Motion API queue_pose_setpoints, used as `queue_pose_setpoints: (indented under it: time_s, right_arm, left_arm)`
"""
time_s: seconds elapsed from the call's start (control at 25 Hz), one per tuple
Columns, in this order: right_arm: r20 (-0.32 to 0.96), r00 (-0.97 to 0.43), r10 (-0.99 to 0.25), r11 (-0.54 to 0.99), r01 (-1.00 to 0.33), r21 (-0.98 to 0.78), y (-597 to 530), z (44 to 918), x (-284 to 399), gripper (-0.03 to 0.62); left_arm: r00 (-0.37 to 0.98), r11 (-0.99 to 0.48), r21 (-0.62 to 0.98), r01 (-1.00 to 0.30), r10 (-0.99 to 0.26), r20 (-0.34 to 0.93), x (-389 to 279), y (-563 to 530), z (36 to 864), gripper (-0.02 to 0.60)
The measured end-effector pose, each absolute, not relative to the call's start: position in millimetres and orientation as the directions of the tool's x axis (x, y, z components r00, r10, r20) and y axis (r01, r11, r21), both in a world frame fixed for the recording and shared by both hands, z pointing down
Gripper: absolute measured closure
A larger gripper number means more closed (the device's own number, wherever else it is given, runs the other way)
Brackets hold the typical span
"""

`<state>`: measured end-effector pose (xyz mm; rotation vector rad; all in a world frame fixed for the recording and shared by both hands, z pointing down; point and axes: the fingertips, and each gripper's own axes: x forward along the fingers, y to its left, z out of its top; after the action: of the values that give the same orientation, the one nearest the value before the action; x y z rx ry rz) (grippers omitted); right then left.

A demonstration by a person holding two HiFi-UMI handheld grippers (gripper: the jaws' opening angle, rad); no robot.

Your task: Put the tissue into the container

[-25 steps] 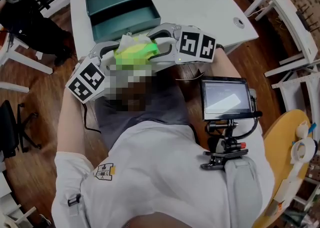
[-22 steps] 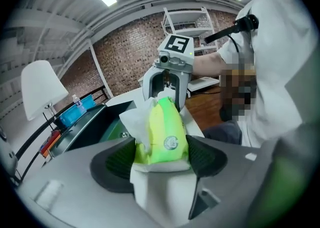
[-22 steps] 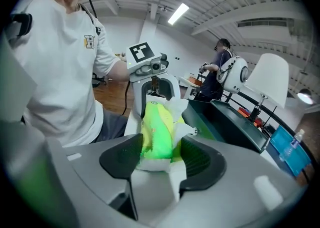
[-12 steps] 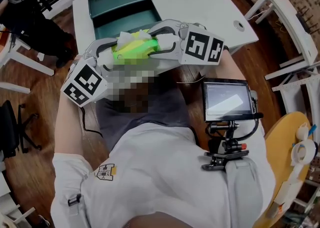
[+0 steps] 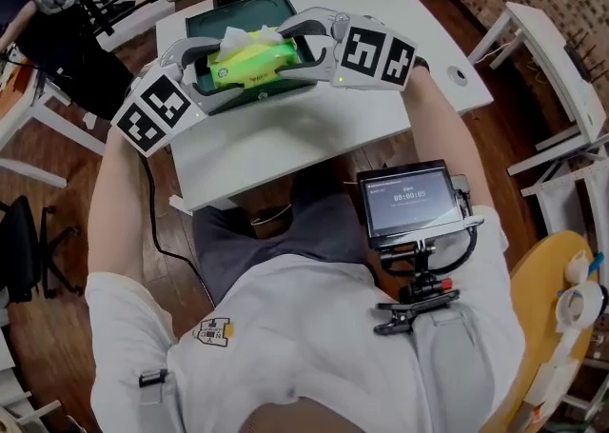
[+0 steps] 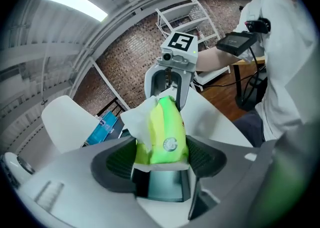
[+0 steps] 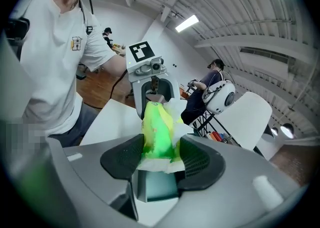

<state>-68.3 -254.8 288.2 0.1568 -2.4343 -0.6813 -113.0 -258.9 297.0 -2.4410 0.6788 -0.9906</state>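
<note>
With the left gripper (image 5: 211, 62) (image 6: 161, 158), clamps one end of the green tissue pack (image 5: 249, 60) (image 6: 163, 131) (image 7: 157, 129) between both pads. With the right gripper (image 5: 306, 52) (image 7: 160, 159), clamps the opposite end the same way, with jaws part-way apart around the pack's thickness. Carries the pack level between the two tools, clear of any surface, with a white tissue sticking up from its top.

Differs from a second ago in place, not in grip. Then held back short of the near edge of the white table (image 5: 285, 146), with the teal container (image 5: 228, 22) (image 6: 165, 186) (image 7: 156, 186) ahead of both tools and apart from the pack. Now pushed forward across the table and hung straight over the container, with its teal floor in sight directly below the jaws in both gripper views.

Looks like the end of the carry, and leaves only the lowering and the release. Probably calls for a straight descent between the container walls, then opening both tools together so that neither end drags. Cannot tell whether the pack's underside already sits below the rim. Not yet resting on the floor, going by the gap beneath it.
</note>
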Motion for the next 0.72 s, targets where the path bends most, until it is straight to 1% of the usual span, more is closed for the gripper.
queue_pose_setpoints:
  time_s: [0.2, 0.48, 0.72]
  right_arm:
    - [0.541, -0.801, -0.257, 0.877, 0.042, 0.478, -286.5, 300.9, -74.2, 0.368]
    - [0.584, -0.784, -0.211, 0.921, 0.041, 0.389, -322.5, 340.0, -92.3, 0.364]
    - [0.624, -0.76, -0.181, 0.936, 0.061, 0.346, -323.2, 362.1, -86.8, 0.361]
  left_arm:
    - [0.611, -0.809, -0.519, -0.276, -0.564, 0.555, -118.6, -290.5, 309.8, 0.272]
    - [0.603, -0.861, -0.425, -0.279, -0.501, 0.621, -139.0, -326.7, 352.0, 0.272]
    - [0.596, -0.88, -0.378, -0.287, -0.473, 0.649, -133.0, -325.6, 373.3, 0.272]
